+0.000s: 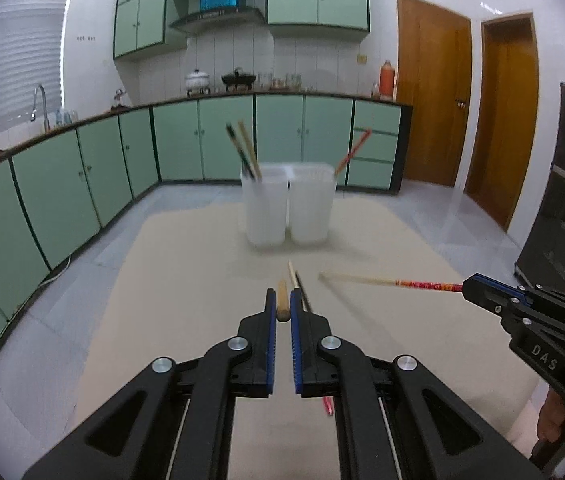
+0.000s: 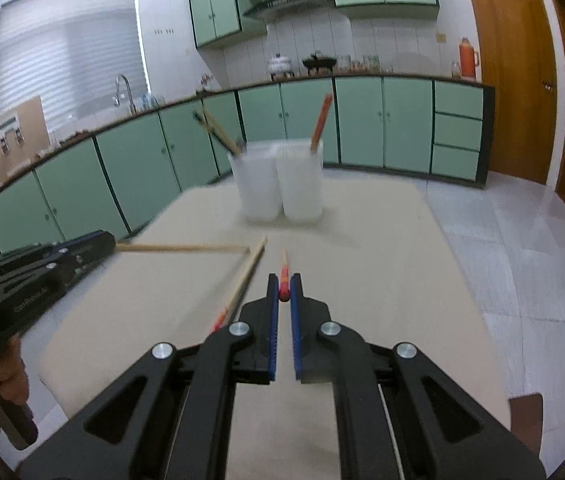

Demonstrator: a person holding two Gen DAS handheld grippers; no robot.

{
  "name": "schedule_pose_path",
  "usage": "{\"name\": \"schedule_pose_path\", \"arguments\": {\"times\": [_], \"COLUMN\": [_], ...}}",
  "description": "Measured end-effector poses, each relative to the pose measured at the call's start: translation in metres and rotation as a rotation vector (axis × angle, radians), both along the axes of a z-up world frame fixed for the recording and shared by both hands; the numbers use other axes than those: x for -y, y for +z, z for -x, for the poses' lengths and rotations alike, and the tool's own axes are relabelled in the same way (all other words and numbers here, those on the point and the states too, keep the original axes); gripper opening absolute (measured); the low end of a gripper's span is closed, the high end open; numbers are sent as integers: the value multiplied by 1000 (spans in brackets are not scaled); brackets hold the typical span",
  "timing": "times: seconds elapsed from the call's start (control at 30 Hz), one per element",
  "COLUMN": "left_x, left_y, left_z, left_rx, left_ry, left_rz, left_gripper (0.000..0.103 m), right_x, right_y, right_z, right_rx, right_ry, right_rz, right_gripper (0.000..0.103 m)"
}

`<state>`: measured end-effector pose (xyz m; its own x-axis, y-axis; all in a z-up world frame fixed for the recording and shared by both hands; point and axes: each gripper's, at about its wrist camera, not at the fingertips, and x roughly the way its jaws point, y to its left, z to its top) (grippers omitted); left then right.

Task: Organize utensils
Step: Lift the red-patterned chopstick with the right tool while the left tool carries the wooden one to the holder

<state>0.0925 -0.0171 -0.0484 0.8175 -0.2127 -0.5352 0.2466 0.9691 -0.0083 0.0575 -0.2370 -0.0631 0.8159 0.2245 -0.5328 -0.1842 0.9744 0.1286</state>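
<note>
Your left gripper (image 1: 281, 307): you had it clenched on a plain wooden chopstick (image 1: 282, 300).
Your right gripper (image 2: 284, 289): you had it grasping a red-handled chopstick (image 2: 283, 278).
Table (image 1: 186, 280): a dark chopstick (image 1: 302, 290) lay just beside your left fingers.
Left cup (image 1: 264, 208): it held dark and wooden chopsticks (image 1: 244, 152), leaning left.
Right cup (image 1: 312, 206): touching the left cup, it held one red chopstick (image 1: 352, 152).
</note>
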Motion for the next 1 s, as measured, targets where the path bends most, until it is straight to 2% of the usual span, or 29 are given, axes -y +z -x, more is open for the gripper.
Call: {"name": "schedule_pose_path", "arguments": {"times": [0.17,0.37,0.63,0.77,1.0], "left_x": [3,7,8,10,13], "left_y": [29,55,79,91,123], "left_z": [-14,-31,-40,-45,-63], "left_rx": [64,100,117,131,213], "left_ry": [-10,-24,-66,-86,-99], "left_rz": [6,23,49,62,62], "left_gripper": [7,6,6,6,6], "right_x": [7,13,6,9,10], "right_y": [35,71,105,119,161], "right_z": [-15,-43,-64,-75,-98], "right_rx": [57,72,105,113,189], "right_ry": [26,56,113,134,154], "right_rz": [-35,-75,-31,-41,-33], "right_gripper": [5,5,5,5,5]}}
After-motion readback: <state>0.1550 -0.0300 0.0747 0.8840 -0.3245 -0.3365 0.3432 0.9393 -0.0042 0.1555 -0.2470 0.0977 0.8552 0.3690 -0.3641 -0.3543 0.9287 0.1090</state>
